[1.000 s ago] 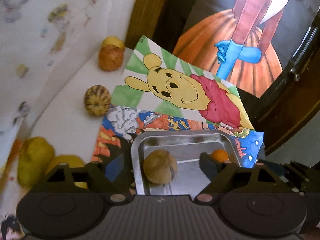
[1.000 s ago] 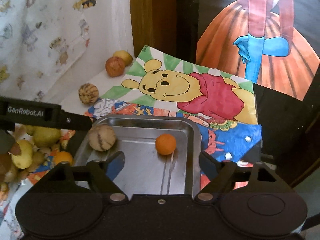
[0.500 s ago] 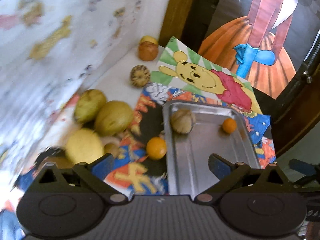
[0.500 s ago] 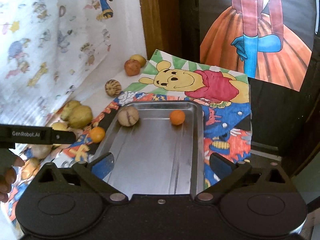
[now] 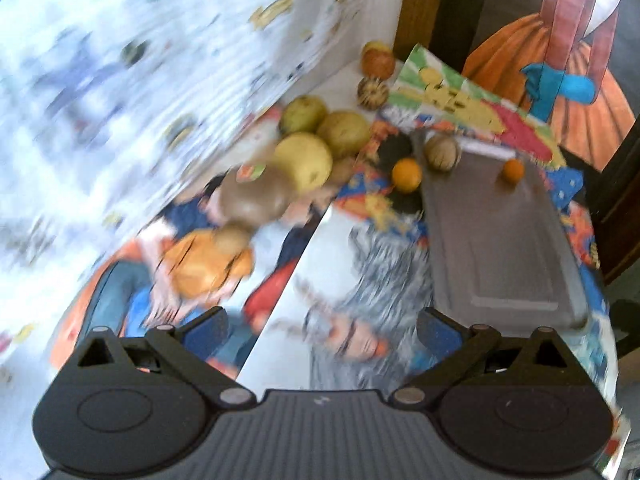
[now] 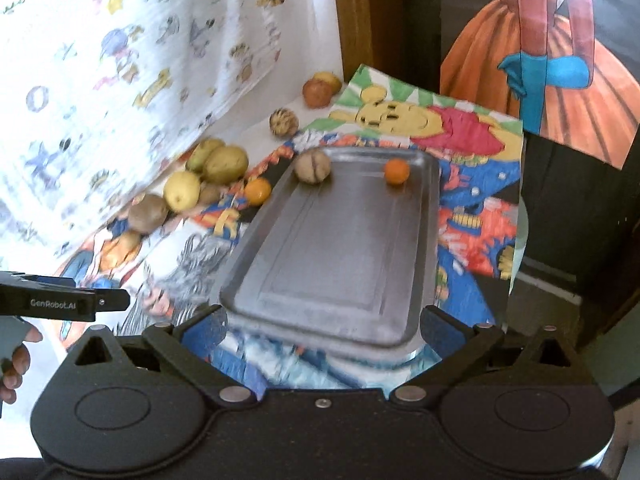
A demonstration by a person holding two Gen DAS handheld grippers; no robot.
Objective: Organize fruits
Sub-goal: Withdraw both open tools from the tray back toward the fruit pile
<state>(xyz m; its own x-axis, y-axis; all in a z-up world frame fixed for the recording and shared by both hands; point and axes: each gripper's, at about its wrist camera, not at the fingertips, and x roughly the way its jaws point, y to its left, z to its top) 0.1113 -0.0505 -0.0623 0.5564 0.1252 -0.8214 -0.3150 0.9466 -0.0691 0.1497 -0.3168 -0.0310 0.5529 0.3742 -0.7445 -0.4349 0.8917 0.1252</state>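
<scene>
A steel tray (image 6: 340,276) (image 5: 516,264) lies on colourful drawings. At its far end sit a tan striped fruit (image 6: 312,165) (image 5: 441,152) and a small orange (image 6: 397,171) (image 5: 513,170). Left of the tray are another orange (image 6: 258,191) (image 5: 406,175), yellow-green fruits (image 6: 225,164) (image 5: 306,159) and a brown fruit (image 6: 147,213) (image 5: 256,196). My right gripper (image 6: 322,328) is open above the tray's near edge, nothing between its fingers. My left gripper (image 5: 322,326) is open over the drawings left of the tray, also empty; it shows at the left edge of the right wrist view (image 6: 64,304).
Three more fruits (image 6: 316,92) (image 6: 283,122) lie near the far corner by a wooden post (image 6: 352,12). A patterned white sheet (image 6: 120,60) rises on the left. A painting of an orange dress (image 6: 560,60) stands behind. A hand (image 6: 14,360) holds the left gripper.
Both grippers pulled back from the tray's far end, so the whole tray and the fruit pile show. Their jaws spread wider. The left gripper swung left, off the tray.
</scene>
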